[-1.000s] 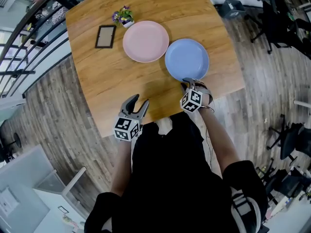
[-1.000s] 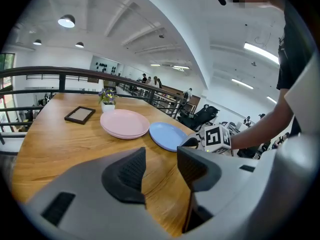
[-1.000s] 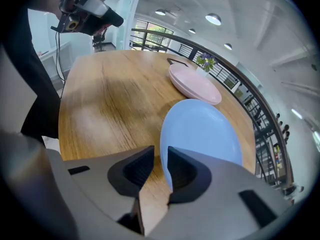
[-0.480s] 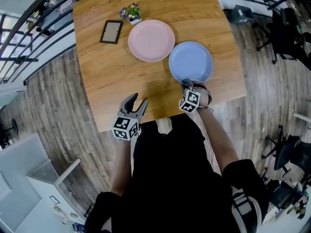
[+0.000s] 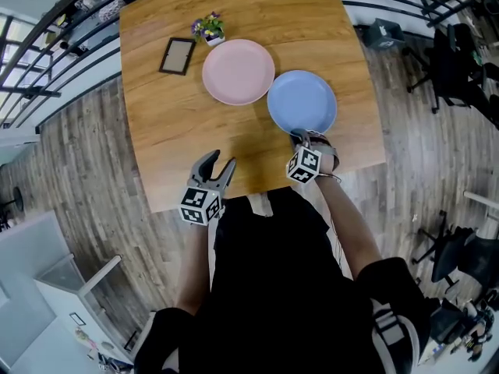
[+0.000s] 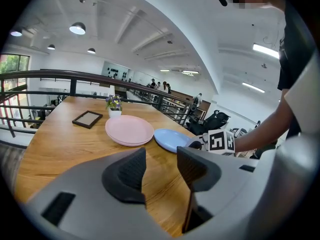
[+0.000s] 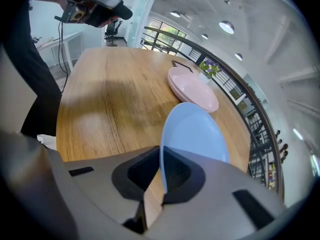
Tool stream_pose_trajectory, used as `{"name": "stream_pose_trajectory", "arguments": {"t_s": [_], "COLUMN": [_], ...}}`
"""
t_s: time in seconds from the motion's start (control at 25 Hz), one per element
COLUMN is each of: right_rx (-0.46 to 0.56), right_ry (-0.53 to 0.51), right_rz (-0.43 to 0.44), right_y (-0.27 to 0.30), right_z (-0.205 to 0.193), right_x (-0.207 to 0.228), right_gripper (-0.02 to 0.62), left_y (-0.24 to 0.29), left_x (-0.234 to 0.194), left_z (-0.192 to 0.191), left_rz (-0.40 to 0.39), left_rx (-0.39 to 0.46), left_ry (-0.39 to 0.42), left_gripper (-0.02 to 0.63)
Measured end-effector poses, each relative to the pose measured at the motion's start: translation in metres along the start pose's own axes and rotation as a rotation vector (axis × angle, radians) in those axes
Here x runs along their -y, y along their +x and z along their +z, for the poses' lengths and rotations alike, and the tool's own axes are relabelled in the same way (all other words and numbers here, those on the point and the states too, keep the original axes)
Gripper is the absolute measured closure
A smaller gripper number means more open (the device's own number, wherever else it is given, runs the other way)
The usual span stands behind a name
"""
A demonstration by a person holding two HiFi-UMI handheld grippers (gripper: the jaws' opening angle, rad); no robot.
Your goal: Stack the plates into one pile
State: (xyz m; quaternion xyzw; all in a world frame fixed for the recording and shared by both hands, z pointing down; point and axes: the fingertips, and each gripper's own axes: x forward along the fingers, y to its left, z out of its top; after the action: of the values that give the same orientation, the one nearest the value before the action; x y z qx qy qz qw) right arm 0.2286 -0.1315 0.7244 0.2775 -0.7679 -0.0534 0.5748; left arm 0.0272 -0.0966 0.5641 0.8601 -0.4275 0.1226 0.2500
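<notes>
Since a second ago the right gripper point(image 5: 300, 137) has drawn its fingers in, and they now pinch the near rim of the blue plate point(image 5: 302, 101). In the right gripper view the rim point(image 7: 162, 156) stands edge-on between the two pads with one pad pressed against each face. I take that grip at the near edge because it is the part of the plate closest to me and lets me lift it without reaching across.

The blue plate lies on the worktop point(image 5: 171, 131), just right of the pink plate point(image 5: 238, 71), their rims very close; the pink one looks like the base of the pile. My left gripper point(image 5: 214, 168) hangs over the worktop's near edge, fingers apart with nothing between them, well clear of both plates, so I judge it idle for now.

Both plates are empty. The small pot point(image 5: 209, 28) behind the pink plate holds flowers, and a picture frame point(image 5: 177, 55) lies flat beside it.
</notes>
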Motion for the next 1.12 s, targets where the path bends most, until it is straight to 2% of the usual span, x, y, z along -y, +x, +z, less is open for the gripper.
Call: {"name": "stream_pose_trajectory", "arguments": {"t_s": [0.32,0.88,1.12], "right_rx": [0.027,0.031,0.037], "right_ry": [-0.025,-0.149,-0.132], "right_rz": [0.002,0.03,0.025], "right_y": [-0.006,-0.005,-0.005], "right_z": [-0.018,-0.038,-0.034], "right_x": [0.018,0.031,0.041], "right_gripper": [0.574,0.574,0.572], "left_y": [0.013,0.013,0.01], "left_x": [0.018,0.037,0.035], "left_z": [0.002,-0.003,0.002], "left_rz": [0.03,0.116,0.129], "left_rx": [0.027,0.064,0.071], "left_ry": [-0.005,-0.041,-0.035], "left_gripper": [0.393,0.393,0.393]}}
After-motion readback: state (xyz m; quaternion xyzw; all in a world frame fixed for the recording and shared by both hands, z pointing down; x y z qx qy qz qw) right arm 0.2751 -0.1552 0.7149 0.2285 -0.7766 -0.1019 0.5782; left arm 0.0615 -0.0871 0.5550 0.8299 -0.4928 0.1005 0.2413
